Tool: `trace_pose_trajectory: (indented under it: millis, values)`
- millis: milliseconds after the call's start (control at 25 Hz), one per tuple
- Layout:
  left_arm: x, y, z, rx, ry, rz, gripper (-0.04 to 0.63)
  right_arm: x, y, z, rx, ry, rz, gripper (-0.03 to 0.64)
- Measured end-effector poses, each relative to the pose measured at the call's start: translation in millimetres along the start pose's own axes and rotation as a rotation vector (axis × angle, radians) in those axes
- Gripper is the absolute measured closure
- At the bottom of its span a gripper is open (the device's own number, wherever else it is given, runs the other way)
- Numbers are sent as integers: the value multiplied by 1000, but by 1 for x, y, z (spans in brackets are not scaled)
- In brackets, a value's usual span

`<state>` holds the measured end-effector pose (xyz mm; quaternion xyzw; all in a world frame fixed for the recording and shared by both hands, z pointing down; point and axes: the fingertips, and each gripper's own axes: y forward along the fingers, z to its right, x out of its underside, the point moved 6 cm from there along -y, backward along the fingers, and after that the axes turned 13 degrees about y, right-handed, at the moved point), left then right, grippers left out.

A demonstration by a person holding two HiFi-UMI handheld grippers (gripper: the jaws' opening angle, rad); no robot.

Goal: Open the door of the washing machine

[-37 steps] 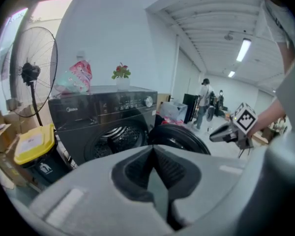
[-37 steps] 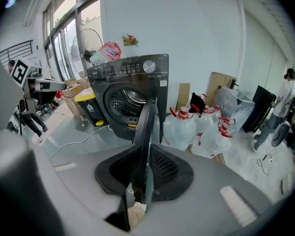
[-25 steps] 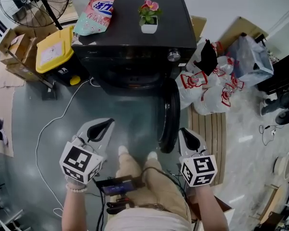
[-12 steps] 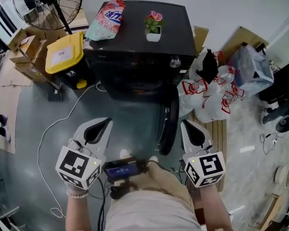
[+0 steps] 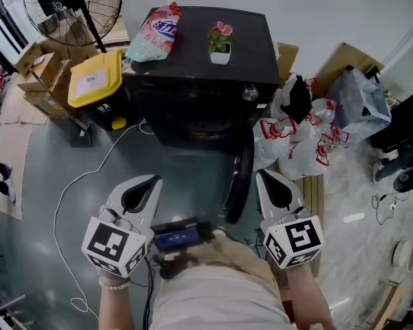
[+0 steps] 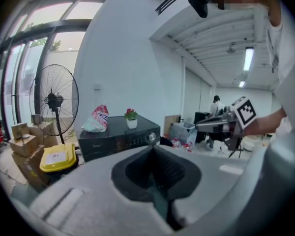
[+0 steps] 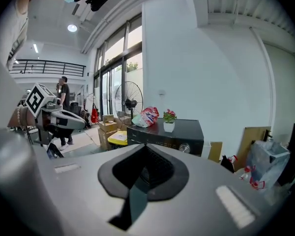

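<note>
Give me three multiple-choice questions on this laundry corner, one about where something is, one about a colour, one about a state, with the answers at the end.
1. Where does the potted plant stand?
A. on top of the washing machine
B. on the floor
C. inside the drum

2. What colour is the lid of the bin to the left of the machine in the head view?
A. yellow
B. red
C. green

3. How does the machine's door stand?
A. shut flush with the front
B. swung open
C. taken off and lying flat on the floor

Answers:
1 A, the plant sits on the black top, near the detergent bag.
2 A, the lid is plainly yellow.
3 B, the door juts out from the front of the machine towards the person.
</note>
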<state>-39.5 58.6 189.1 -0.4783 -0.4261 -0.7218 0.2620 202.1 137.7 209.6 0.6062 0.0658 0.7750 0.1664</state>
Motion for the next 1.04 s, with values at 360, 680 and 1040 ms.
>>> trace_pose_trajectory:
  millis: [360, 680, 1040]
  values:
    - [1, 2, 4, -5, -13, 13, 598, -2, 1, -3, -16, -9, 8, 612]
    - [2, 4, 4, -9, -19, 17, 598, -3, 4, -3, -24, -15, 2, 612]
    - [2, 7, 7, -7, -23, 23, 598, -3, 6, -3, -34, -21, -1, 612]
